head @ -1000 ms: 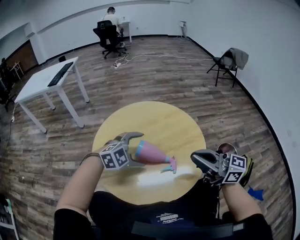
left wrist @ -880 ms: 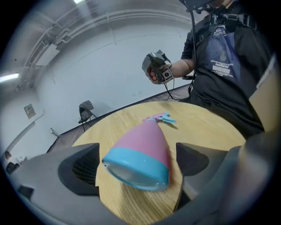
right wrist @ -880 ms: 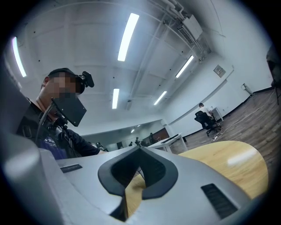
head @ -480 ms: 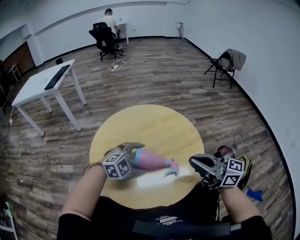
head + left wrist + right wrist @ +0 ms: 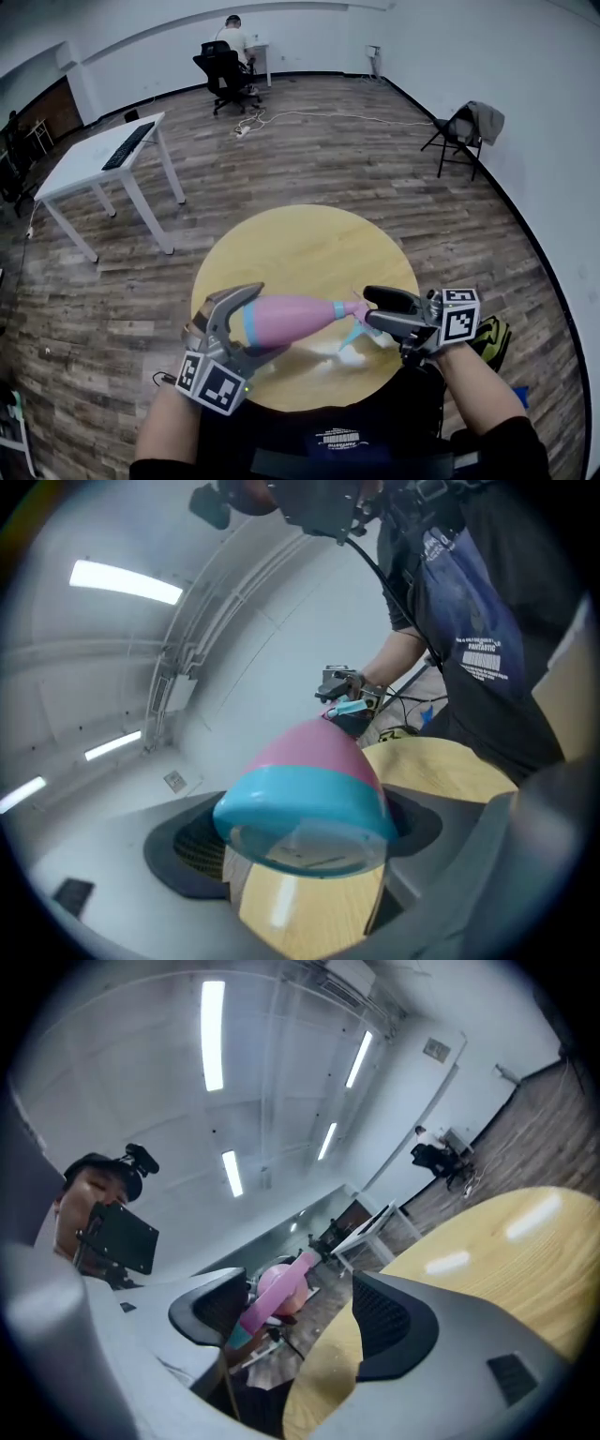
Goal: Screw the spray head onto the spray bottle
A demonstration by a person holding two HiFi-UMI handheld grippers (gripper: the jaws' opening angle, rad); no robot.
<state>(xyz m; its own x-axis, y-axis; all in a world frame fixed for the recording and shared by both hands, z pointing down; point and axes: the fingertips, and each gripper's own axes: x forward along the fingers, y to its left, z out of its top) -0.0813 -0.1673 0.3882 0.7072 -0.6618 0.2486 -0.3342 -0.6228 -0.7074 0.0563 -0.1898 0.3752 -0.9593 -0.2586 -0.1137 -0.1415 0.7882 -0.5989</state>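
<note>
Spray bottle (image 5: 286,319), smooth pink cone, teal-banded base, in grip of left claw (image 5: 259,321); right claw (image 5: 372,309) just opened around spray head (image 5: 351,311).

Only white print (image 5: 478,656) on the person's dark shirt (image 5: 455,583), at two o'clock in the left gripper view, too blurred to read; nothing else legible.

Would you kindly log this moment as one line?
left gripper: holds spray bottle | right gripper: jaws just opened, spray head between them
</note>
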